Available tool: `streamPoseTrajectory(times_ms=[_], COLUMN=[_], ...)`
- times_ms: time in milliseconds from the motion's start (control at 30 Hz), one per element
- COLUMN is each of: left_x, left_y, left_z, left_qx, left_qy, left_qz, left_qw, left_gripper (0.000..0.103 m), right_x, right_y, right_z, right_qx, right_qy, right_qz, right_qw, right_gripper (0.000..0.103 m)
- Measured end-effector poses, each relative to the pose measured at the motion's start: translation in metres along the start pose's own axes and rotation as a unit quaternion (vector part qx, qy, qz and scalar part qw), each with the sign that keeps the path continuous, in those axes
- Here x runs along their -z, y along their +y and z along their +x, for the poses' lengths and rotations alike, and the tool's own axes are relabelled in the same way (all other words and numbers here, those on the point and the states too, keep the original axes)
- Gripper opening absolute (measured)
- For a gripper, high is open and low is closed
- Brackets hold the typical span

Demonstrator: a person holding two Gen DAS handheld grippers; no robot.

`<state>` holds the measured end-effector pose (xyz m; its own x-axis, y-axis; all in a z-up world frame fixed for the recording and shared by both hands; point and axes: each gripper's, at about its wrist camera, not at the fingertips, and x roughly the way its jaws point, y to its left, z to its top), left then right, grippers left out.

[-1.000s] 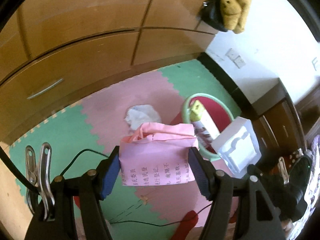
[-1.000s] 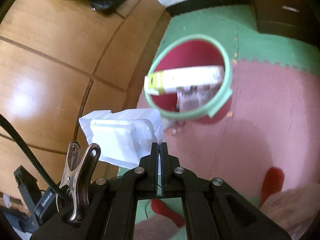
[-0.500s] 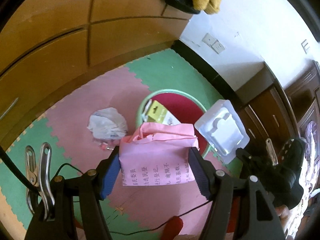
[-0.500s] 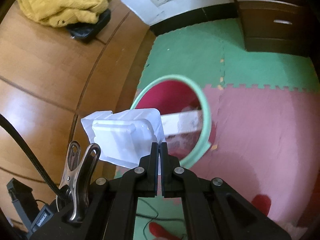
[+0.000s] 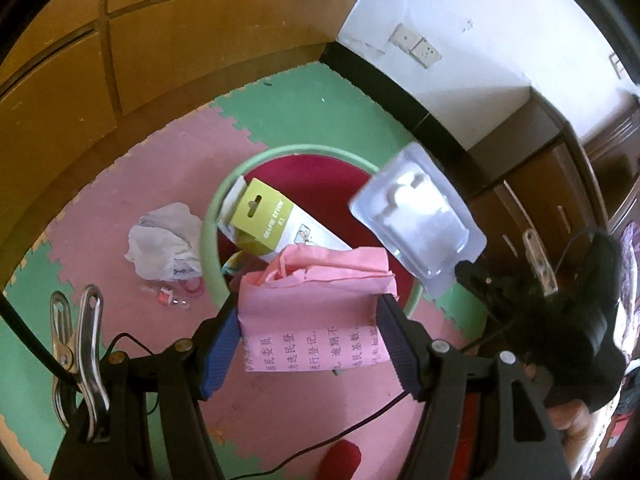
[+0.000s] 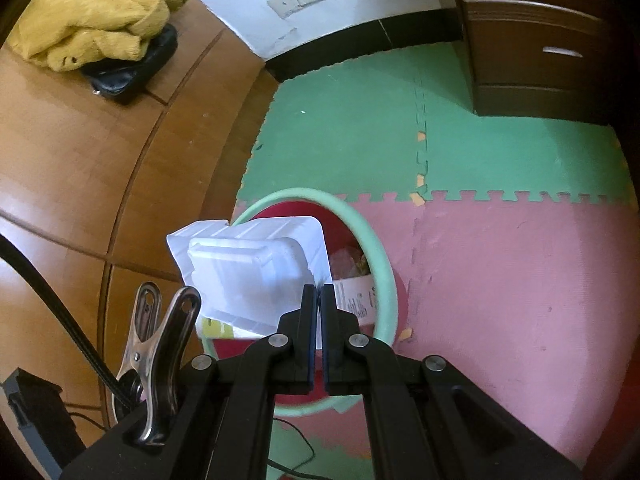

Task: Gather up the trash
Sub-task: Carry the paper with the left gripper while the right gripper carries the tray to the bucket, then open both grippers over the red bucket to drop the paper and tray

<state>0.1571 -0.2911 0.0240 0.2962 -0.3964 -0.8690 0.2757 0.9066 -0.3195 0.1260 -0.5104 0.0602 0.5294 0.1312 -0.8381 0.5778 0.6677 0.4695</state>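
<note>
My left gripper (image 5: 310, 326) is shut on a folded pink paper (image 5: 316, 304) with printed characters, held just over the near rim of the round bin (image 5: 216, 208), red inside with a green rim. A green-and-white carton (image 5: 272, 224) leans inside the bin. My right gripper (image 6: 319, 300) is shut on the edge of a clear plastic blister tray (image 6: 252, 276), which hangs over the bin (image 6: 376, 248); the same tray (image 5: 416, 220) shows at the right in the left wrist view. A crumpled white bag (image 5: 164, 242) lies on the pink mat left of the bin.
Wooden cabinet fronts (image 5: 160, 52) curve behind the bin. A dark drawer unit (image 6: 536, 52) stands at the far right by the white wall. A yellow cloth (image 6: 92, 16) on a black bag lies on the cabinet top. Small pink scraps (image 5: 176, 294) sit by the bag. Foam mats (image 6: 520, 280) cover the floor.
Both grippers moved toward the bin with their loads, which now hang over it. The bin has grown larger and shifted toward the centre of both views. Both grips are unchanged.
</note>
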Motion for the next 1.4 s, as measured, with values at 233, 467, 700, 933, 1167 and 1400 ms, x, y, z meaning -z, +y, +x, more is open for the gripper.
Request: streamPoseTrajectory(times_ms=[233, 467, 700, 933, 1167, 1400], left_x=[0.001, 0.001, 0.001, 0.000, -0.002, -0.002], left_y=[-0.007, -0.016, -0.022, -0.024, -0.024, -0.023], left_z=[0.027, 0.048, 0.061, 0.068, 0.069, 0.069], left_qx=[-0.010, -0.015, -0.020, -0.020, -0.025, -0.026], left_qy=[0.016, 0.029, 0.035, 0.046, 0.052, 0.055], left_qz=[0.019, 0.025, 0.031, 0.022, 0.021, 0.019], left_qw=[0.9996, 0.9992, 0.9987, 0.9985, 0.9981, 0.9980], left_gripper=[0.070, 0.070, 0.070, 0.071, 0.072, 0.074], right_x=[-0.005, -0.009, -0.014, -0.014, -0.015, -0.014], right_y=[0.011, 0.007, -0.005, 0.003, 0.004, 0.006], right_z=[0.025, 0.041, 0.049, 0.050, 0.050, 0.049], right_qx=[0.014, 0.039, 0.046, 0.032, 0.021, 0.017], right_qy=[-0.001, -0.005, 0.002, 0.004, 0.010, 0.015], right_qz=[-0.003, -0.008, 0.005, -0.014, -0.015, -0.009], right_qw=[1.000, 0.999, 0.999, 0.999, 1.000, 1.000], right_gripper=[0.003, 0.003, 0.005, 0.005, 0.012, 0.017])
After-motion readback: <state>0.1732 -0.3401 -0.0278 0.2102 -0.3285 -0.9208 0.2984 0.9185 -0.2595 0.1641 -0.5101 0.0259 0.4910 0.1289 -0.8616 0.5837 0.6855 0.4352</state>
